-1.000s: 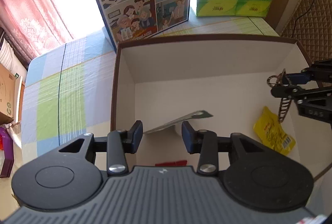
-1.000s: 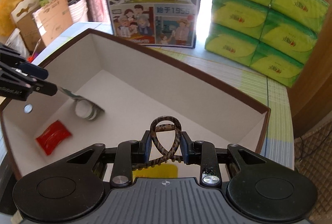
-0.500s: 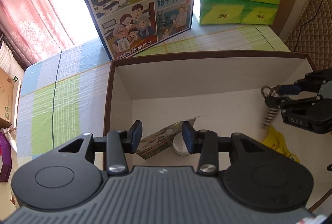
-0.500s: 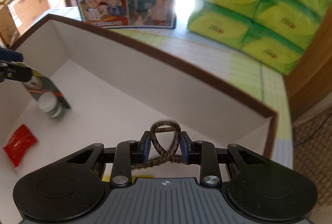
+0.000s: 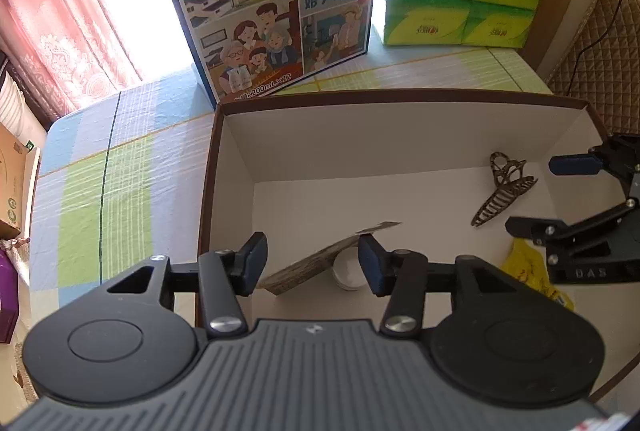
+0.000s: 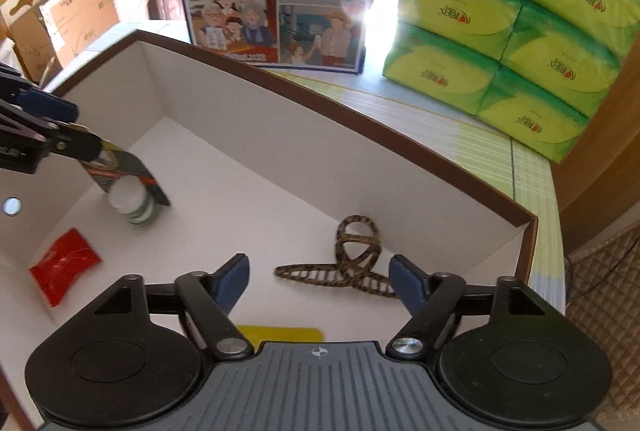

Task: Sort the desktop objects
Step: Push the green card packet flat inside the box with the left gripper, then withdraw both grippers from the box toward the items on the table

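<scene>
On the checked tablecloth sits a white box with a brown rim. Behind the box stand a blue milk carton and green tissue packs. Inside the box lie a hair clip, a red packet and a yellow packet. The right gripper is wide open, holding nothing, just above the clip. The left gripper is open too, above a flat card leaning on a small white jar.
</scene>
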Motion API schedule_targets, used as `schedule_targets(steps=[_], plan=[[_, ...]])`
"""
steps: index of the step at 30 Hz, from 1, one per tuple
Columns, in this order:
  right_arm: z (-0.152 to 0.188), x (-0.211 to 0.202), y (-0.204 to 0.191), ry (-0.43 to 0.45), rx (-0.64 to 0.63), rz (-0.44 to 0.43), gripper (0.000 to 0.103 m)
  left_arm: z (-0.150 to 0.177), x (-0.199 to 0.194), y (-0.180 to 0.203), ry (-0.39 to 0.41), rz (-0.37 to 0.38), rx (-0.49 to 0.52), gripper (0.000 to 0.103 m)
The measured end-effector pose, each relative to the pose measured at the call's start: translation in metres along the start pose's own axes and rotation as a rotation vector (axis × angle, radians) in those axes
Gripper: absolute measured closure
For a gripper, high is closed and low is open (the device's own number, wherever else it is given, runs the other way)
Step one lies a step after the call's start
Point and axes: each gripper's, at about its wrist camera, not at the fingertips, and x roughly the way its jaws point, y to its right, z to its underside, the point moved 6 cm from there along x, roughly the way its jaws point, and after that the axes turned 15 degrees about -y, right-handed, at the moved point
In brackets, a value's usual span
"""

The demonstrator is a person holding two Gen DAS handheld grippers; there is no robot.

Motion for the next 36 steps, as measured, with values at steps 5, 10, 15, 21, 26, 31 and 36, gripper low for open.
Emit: schedule_targets(steps=[5,10,15,21,26,31,36], plan=[[0.006,-0.018,-0.002,0.032,0.028,-0.014,0.013,0.008,-0.01,0.006,0.019,0.011,0.004,0.051],[0.015,-0.035,-0.002,0.063,0.061,-0.02,0.007,0.016,-0.027,0.014,0.052,0.025,0.007,0.041],[0.026,-0.049,-0.005,0.085,0.089,-0.03,0.004,0.025,-0.04,0.021,0.069,0.032,0.013,0.04],[0.04,-0.07,-0.011,0.114,0.113,-0.009,0.002,0.042,-0.059,0.026,0.103,0.031,0.01,0.036],[0.06,-0.093,-0.019,0.149,0.143,-0.036,0.002,0.065,-0.079,0.026,0.133,0.023,0.002,0.034],[0.083,-0.11,-0.029,0.174,0.175,-0.06,0.002,0.092,-0.094,0.025,0.145,0.017,-0.02,0.033],[0.101,-0.124,-0.038,0.192,0.187,-0.065,0.002,0.115,-0.109,0.027,0.164,0.012,-0.033,0.032]])
